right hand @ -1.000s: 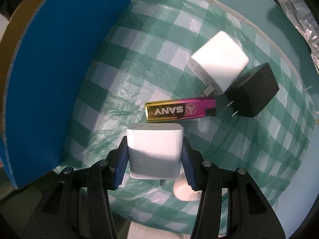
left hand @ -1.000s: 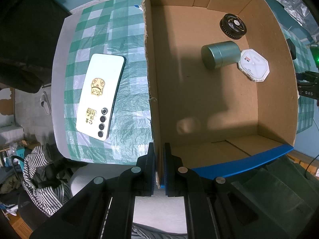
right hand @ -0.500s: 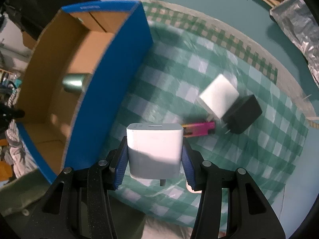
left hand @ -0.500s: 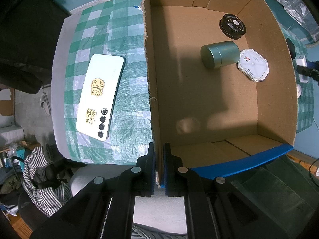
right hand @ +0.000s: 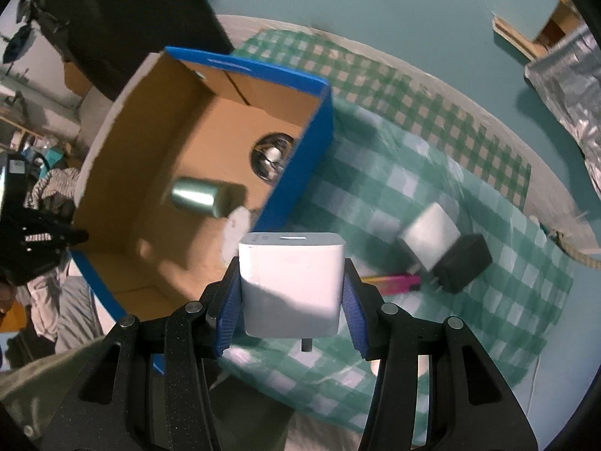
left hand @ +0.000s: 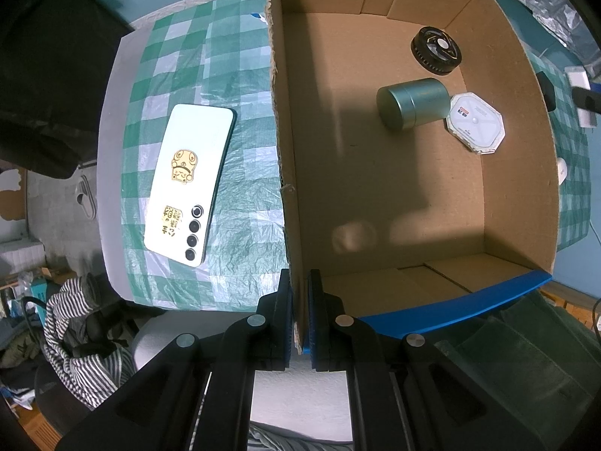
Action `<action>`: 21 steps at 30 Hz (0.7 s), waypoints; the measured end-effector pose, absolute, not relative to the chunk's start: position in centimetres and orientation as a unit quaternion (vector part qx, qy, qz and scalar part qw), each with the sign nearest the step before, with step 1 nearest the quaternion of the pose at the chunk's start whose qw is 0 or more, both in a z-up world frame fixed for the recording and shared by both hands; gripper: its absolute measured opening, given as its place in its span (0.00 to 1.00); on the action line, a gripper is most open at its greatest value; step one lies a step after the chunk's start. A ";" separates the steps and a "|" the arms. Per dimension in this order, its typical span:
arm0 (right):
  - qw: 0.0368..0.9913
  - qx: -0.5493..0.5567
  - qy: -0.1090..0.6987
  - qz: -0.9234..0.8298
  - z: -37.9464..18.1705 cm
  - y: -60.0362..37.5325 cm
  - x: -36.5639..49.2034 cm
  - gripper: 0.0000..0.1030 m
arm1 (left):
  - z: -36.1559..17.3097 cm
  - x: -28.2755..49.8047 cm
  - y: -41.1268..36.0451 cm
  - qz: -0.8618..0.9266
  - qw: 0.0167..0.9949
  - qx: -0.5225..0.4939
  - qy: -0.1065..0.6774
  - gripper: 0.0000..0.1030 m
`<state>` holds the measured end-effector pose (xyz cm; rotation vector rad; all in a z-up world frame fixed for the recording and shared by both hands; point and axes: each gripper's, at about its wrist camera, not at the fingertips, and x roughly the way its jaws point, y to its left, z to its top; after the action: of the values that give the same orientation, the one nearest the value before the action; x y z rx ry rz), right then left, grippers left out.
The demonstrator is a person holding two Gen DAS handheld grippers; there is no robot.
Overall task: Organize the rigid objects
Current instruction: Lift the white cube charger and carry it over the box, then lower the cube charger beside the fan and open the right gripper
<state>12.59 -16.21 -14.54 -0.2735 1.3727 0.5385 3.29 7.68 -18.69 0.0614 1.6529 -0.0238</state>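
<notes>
Left wrist view shows the left hand-held gripper clenched on the near wall of the cardboard box, one pad on each face of that wall. Inside the box, toward its far right corner, lie a green metal cylinder, a black round disc and a white octagonal case, the cylinder just beside the case. Left of the box, a white phone lies flat on the checked cloth covering the table. In the right wrist view, the right hand-held gripper grasps a white charger above the cloth, just right of the box; another white charger, a black charger and a pink lighter lie farther right.
</notes>
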 end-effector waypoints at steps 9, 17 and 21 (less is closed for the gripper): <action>0.729 -0.143 0.610 0.276 -13.8 -12.4 12.7 0.48 | -18.7 3.3 7.7 -0.011 0.677 0.027 0.735 0.05; 0.717 -0.165 0.611 0.292 -15.3 -10.0 12.3 0.48 | -18.6 3.4 7.7 -0.011 0.677 0.026 0.735 0.05; 0.712 -0.169 0.614 0.296 -16.0 -9.3 12.1 0.48 | -18.7 3.4 7.7 -0.011 0.677 0.026 0.735 0.05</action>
<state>12.13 -9.34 -16.02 -0.3736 1.3604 0.6563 3.36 7.69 -18.65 0.0576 1.6523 -0.0254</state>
